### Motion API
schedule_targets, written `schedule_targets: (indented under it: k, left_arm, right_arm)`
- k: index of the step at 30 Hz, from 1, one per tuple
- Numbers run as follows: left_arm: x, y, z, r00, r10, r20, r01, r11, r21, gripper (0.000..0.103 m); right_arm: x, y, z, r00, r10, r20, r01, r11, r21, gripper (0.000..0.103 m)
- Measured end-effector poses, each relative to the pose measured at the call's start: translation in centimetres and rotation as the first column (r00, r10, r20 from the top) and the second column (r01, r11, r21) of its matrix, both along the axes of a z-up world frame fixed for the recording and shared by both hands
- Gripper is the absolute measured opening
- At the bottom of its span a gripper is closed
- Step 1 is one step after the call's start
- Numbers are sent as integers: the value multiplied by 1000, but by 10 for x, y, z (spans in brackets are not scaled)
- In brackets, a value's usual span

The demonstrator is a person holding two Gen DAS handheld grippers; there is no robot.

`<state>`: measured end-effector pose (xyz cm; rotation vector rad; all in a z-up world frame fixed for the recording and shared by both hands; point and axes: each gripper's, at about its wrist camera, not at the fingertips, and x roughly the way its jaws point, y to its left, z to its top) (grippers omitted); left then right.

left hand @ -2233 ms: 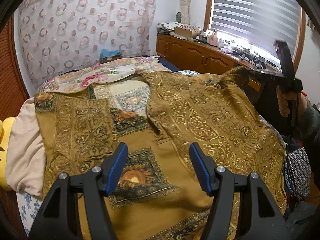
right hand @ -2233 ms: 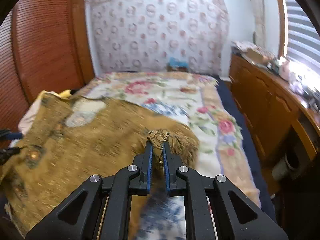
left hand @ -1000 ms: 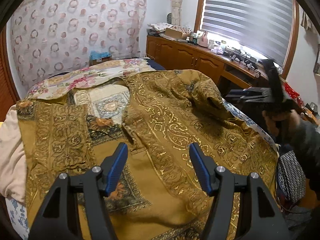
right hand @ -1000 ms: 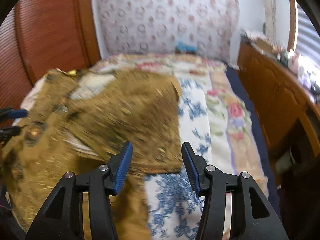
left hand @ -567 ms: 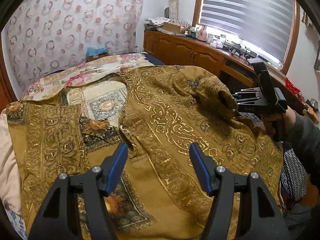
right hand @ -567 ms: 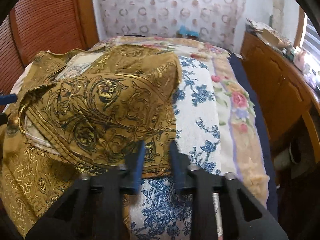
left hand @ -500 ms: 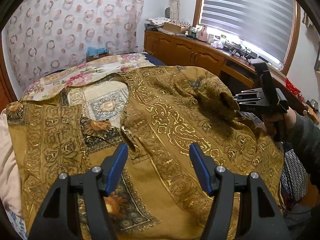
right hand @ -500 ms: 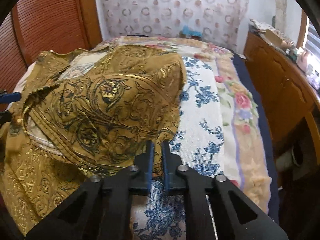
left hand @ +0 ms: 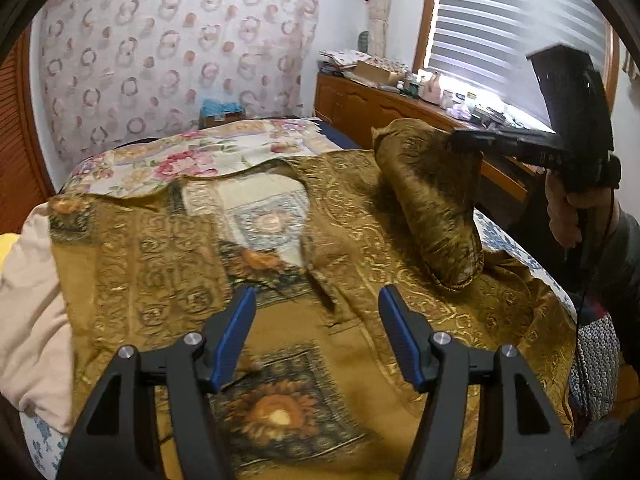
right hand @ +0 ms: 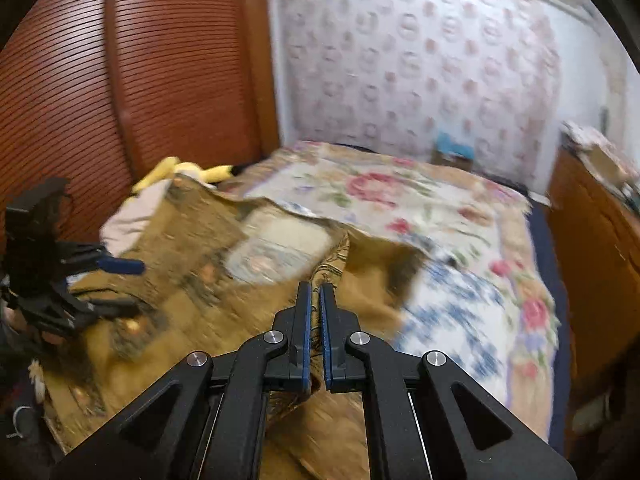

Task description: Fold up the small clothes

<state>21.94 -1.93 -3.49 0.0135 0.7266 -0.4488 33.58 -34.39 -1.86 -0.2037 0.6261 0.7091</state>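
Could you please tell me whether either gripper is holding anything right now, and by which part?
The right gripper is shut on the gold patterned shirt, pinching its sleeve and lifting it off the bed. The left gripper is open above the shirt, holding nothing.

The left gripper points downward at a slant, and its two blue pads stand wide apart with nothing between them. The right gripper also points down at a slant; its pads are pressed together on cloth. A hand holds its handle.
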Motion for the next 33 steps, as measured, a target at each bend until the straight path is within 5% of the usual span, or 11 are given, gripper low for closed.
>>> schedule_targets:
  k: [12, 13, 15, 16, 33]
  left_arm:
    - [-7, 40, -6, 997, 77, -7, -77, 997, -17, 64]
    - [-7, 42, -7, 997, 81, -7, -81, 997, -18, 64]
    - [-7, 46, -7, 996, 89, -6, -89, 996, -20, 64]
    - [-7, 48, -7, 996, 94, -6, -94, 995, -22, 64]
    - [25, 97, -2, 980, 198, 5, -198, 980, 36, 64]
  right_arm:
    - [25, 97, -10, 988, 154, -12, -154, 987, -41, 2]
    - [26, 99, -9, 989, 149, -8, -149, 988, -44, 4]
    - [31, 103, -10, 990, 138, -16, -139, 989, -40, 24]
    - [32, 103, -10, 990, 136, -23, -136, 990, -34, 36]
    - [90, 8, -65, 983, -153, -106, 138, 981, -133, 52]
